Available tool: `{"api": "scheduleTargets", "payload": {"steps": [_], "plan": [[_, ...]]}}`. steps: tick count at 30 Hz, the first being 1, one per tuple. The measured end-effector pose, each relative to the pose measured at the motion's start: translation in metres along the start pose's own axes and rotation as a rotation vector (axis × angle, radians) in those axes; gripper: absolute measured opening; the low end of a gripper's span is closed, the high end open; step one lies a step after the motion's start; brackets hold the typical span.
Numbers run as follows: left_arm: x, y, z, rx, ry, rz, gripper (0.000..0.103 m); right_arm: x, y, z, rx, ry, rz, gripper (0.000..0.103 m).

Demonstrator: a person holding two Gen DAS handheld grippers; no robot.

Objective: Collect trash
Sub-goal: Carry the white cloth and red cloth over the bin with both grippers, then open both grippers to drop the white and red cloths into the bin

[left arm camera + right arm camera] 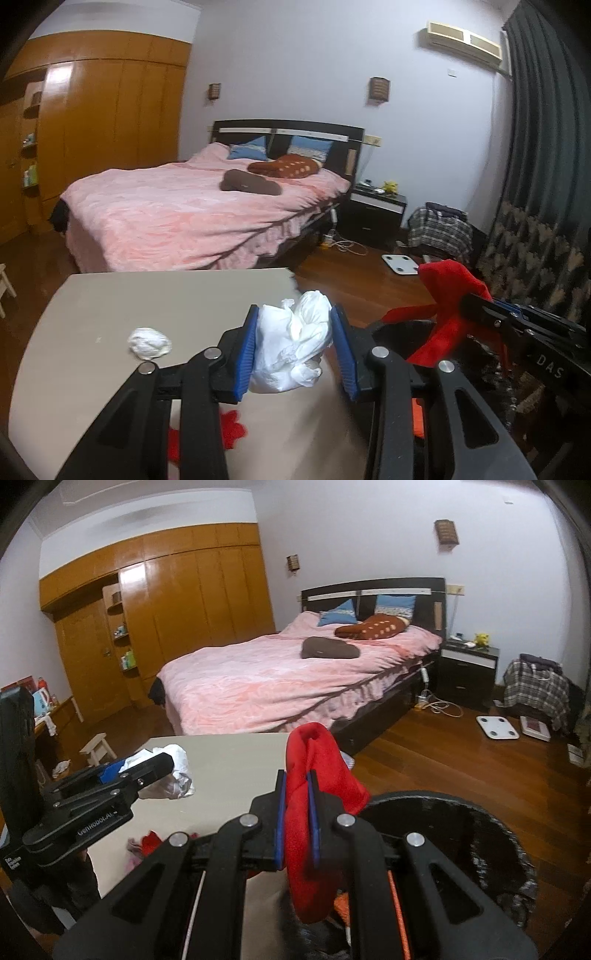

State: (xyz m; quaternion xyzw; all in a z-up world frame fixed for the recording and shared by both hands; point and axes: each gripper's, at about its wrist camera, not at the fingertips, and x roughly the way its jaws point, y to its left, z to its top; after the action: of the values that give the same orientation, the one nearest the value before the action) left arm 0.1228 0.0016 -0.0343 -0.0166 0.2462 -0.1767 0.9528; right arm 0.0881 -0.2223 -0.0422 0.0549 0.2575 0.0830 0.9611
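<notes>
Bedroom with a pink-covered bed (192, 206) and wooden wardrobe (177, 602) lies behind a beige table (155, 295). Over the table's near edge, the left gripper (295, 347) pinches a crumpled white tissue wad (295, 350) between its blue pads. 1 smaller tissue ball (149, 343) sits on the table to its left. Beside it, the right gripper (297, 812) clamps tight on a red cloth (317, 797), next to a dark round bin (461, 834).
</notes>
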Motion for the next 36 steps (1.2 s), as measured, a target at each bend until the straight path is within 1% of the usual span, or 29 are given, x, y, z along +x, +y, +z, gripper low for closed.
{"api": "scheduleTargets", "payload": {"steps": [7, 14, 21, 33, 36], "plan": [[0.012, -0.038, -0.006, 0.021, 0.021, -0.084, 0.039, -0.023, -0.039, -0.011, 0.03, -0.011, -0.082, 0.01], [0.022, -0.073, -0.014, 0.047, 0.045, -0.164, 0.039, -0.038, -0.071, -0.02, 0.068, -0.017, -0.143, 0.01], [0.034, -0.1, -0.019, 0.078, 0.059, -0.206, 0.039, -0.043, -0.094, -0.031, 0.096, -0.009, -0.192, 0.01], [0.064, -0.139, -0.034, 0.11, 0.124, -0.286, 0.039, -0.044, -0.132, -0.052, 0.151, 0.023, -0.26, 0.01], [0.071, -0.147, -0.037, 0.114, 0.136, -0.304, 0.04, -0.045, -0.138, -0.057, 0.161, 0.031, -0.271, 0.013]]}}
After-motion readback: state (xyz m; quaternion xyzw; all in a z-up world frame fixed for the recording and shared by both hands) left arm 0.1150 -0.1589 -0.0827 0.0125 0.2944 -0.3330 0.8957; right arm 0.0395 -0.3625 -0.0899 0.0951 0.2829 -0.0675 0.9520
